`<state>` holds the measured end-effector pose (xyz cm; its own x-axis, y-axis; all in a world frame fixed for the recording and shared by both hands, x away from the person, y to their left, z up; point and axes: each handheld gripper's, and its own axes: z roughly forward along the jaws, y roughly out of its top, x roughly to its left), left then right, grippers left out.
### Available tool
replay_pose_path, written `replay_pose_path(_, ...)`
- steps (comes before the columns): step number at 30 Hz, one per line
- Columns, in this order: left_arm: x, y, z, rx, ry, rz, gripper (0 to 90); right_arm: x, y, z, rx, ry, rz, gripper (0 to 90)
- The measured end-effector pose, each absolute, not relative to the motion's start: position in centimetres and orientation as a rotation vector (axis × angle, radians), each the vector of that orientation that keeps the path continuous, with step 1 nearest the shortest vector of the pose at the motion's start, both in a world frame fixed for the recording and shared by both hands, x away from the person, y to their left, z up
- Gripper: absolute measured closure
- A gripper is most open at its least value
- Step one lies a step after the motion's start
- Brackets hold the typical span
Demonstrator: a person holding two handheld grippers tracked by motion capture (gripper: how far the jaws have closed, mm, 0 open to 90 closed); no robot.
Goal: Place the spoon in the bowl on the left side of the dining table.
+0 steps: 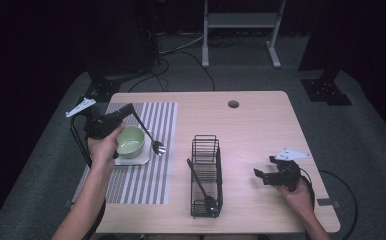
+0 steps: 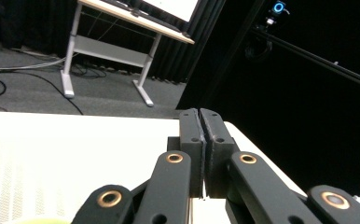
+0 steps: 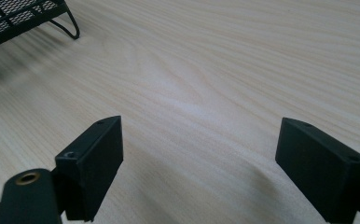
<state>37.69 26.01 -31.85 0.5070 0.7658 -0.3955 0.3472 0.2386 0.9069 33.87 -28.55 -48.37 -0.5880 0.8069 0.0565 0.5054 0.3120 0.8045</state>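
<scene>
My left gripper [image 1: 130, 108] hovers over the striped placemat [image 1: 146, 185] at the table's left, with its jaws shut on the handle end of a metal spoon [image 1: 157, 146]. From the jaws the spoon slants down, and its bowl hangs just right of a green bowl [image 1: 130, 139]. That bowl sits on a white square plate [image 1: 137, 161]. In the left gripper view the jaws [image 2: 200, 114] are pressed together and point toward the table's far edge. Low over bare wood near the front right, my right gripper [image 1: 260, 175] [image 3: 199, 163] stands wide open, holding nothing.
A black wire basket [image 1: 216, 165] stands mid-table with a black utensil [image 1: 200, 185] lying in it; one of its corners [image 3: 24, 18] shows in the right gripper view. The table [image 1: 261, 130] has a cable hole [image 1: 233, 104] at the back. A white desk frame [image 1: 241, 30] stands on the floor beyond.
</scene>
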Motion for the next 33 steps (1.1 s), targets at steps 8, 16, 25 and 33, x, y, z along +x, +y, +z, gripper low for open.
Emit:
replay_pose_path(8, 37.7, 26.9, -32.0, 1.347, 1.093, 0.396, 88.8, 33.9, -28.5, -48.4, 1.173, 2.227, 1.168, 14.0)
replay_pose_path(16, 37.7, 28.1, -32.0, 1.331, 1.121, 0.422, 88.8, 33.9, -28.5, -48.4, 1.174, 2.227, 1.166, 14.0)
replay_pose_path(25, 37.6, 29.0, -32.2, 1.333, 1.14, 0.435, 88.8, 33.9, -28.5, -48.4, 1.174, 2.226, 1.165, 14.0)
replay_pose_path(33, 37.6, 29.8, -32.1, 1.313, 1.157, 0.45, 88.9, 33.9, -28.5, -48.4, 1.175, 2.226, 1.164, 14.0)
